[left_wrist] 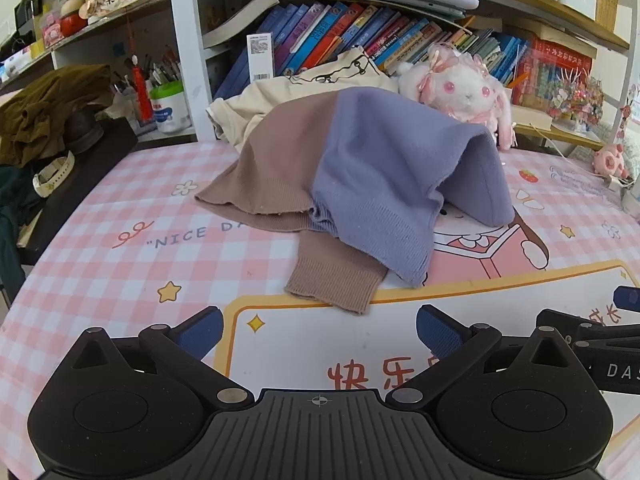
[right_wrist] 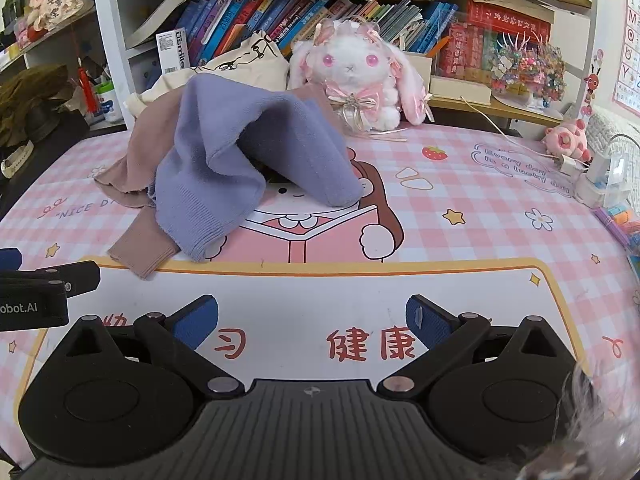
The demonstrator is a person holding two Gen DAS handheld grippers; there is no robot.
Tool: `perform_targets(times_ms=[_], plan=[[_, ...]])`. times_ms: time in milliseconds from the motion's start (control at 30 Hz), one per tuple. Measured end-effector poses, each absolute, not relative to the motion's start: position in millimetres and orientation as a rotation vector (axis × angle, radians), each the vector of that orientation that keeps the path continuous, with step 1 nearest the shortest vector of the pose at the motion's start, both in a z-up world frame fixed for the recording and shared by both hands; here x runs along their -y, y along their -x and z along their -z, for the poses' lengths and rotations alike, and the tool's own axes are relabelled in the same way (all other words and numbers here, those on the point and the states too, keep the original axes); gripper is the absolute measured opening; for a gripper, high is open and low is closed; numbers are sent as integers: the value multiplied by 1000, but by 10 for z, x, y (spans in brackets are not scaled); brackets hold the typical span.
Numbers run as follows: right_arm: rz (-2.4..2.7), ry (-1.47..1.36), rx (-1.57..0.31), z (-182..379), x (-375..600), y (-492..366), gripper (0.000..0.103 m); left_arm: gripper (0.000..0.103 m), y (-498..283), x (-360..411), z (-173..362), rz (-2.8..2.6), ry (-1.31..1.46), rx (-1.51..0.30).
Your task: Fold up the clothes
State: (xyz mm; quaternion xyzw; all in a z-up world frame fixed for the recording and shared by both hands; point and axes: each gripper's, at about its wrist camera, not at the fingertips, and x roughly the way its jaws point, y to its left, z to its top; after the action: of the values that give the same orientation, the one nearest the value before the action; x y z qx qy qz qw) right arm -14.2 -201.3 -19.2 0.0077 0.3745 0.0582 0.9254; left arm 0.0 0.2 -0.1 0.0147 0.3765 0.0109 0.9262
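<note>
A knit sweater, half purple [left_wrist: 384, 168] and half tan-pink [left_wrist: 288, 140], lies crumpled in a heap on the pink checked table mat [left_wrist: 120, 216], draped over a cream garment [left_wrist: 280, 92] behind it. A tan ribbed cuff [left_wrist: 332, 280] points toward me. The sweater also shows in the right wrist view [right_wrist: 224, 148], at left centre. My left gripper [left_wrist: 320, 332] is open and empty, just short of the cuff. My right gripper [right_wrist: 312, 320] is open and empty, to the right of the sweater above the mat's white panel.
A white and pink plush rabbit [right_wrist: 356, 68] sits behind the sweater against a bookshelf [left_wrist: 360, 32]. An olive garment [left_wrist: 44, 108] lies at far left. A small pink toy [right_wrist: 568, 140] and a charger sit at the right edge.
</note>
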Motion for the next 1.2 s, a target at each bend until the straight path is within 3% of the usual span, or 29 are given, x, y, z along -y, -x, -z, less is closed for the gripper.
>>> perform_targets(times_ms=[1200], plan=[[-120,-3,-777,199,1992,104,102,103,-13,-25,8,-14,-17,-771]])
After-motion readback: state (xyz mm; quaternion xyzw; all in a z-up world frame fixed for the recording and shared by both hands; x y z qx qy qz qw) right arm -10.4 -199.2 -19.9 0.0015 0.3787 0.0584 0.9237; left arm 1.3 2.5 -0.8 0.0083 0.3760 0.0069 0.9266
